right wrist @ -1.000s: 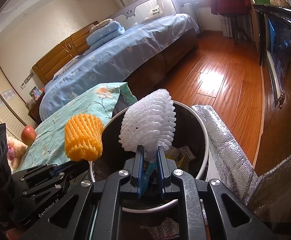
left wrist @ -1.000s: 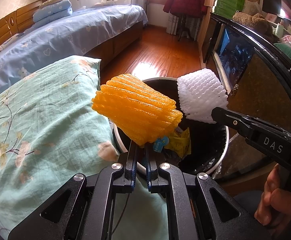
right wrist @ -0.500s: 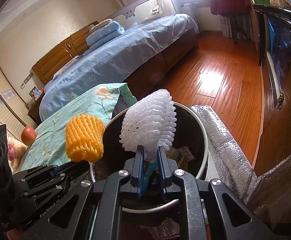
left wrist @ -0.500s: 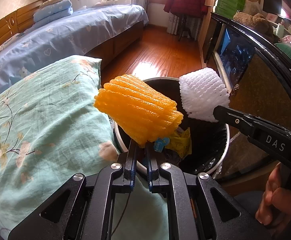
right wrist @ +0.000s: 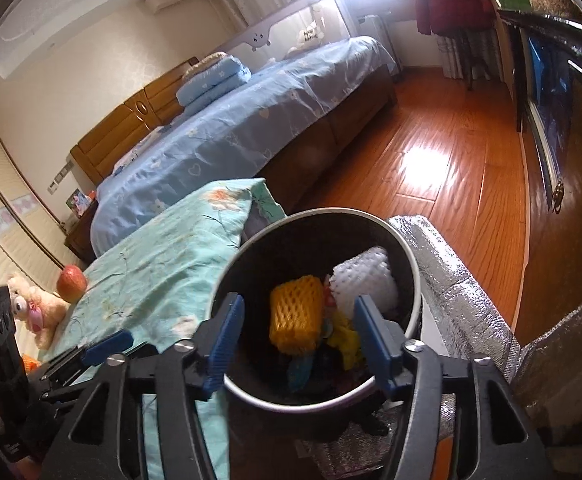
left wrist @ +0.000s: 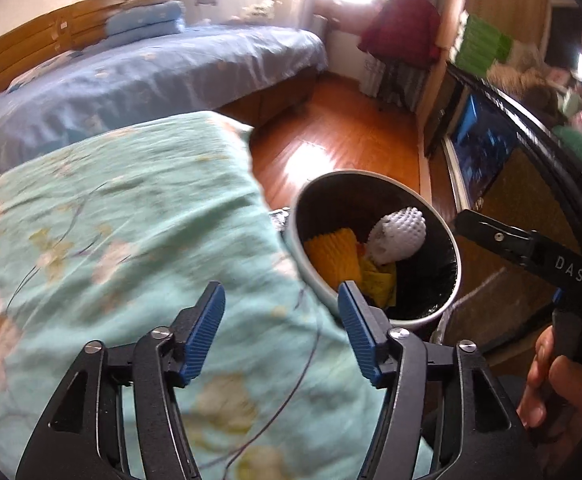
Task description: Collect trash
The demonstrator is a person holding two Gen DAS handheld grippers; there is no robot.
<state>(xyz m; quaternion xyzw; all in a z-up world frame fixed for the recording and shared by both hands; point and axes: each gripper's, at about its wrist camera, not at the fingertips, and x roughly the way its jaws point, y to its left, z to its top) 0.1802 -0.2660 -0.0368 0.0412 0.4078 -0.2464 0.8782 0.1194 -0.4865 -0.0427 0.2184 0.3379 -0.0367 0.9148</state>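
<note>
The orange foam net (right wrist: pixel 295 320) (left wrist: pixel 335 254) and the white foam net (right wrist: pixel 365 282) (left wrist: pixel 397 238) lie inside the round black-lined trash bin (right wrist: pixel 409 258) (left wrist: pixel 449 240), on top of yellow wrappers. My right gripper (right wrist: pixel 298 330) hangs just above the bin's mouth, its jaws opening with nothing pressed between the blue pads. My left gripper (left wrist: pixel 281 322) is over the teal flowered quilt (left wrist: pixel 131 240), left of the bin, its jaws also opening and holding nothing. In the left wrist view the right gripper's black body (left wrist: pixel 531 252) sits at the right, held by a hand (left wrist: pixel 551 384).
An apple (right wrist: pixel 71 282) and a plush toy (right wrist: pixel 37 312) rest on the quilt's far left. A silver foil bag (right wrist: pixel 451 280) stands beside the bin. A blue-covered bed (right wrist: pixel 251 128), wooden floor (right wrist: pixel 431 160) and a dark cabinet (right wrist: pixel 551 100) surround the spot.
Both grippers let go: the orange and white foam nets dropped into the bin. The left gripper swung left, off the bin and over the quilt. The right gripper stayed above the bin.
</note>
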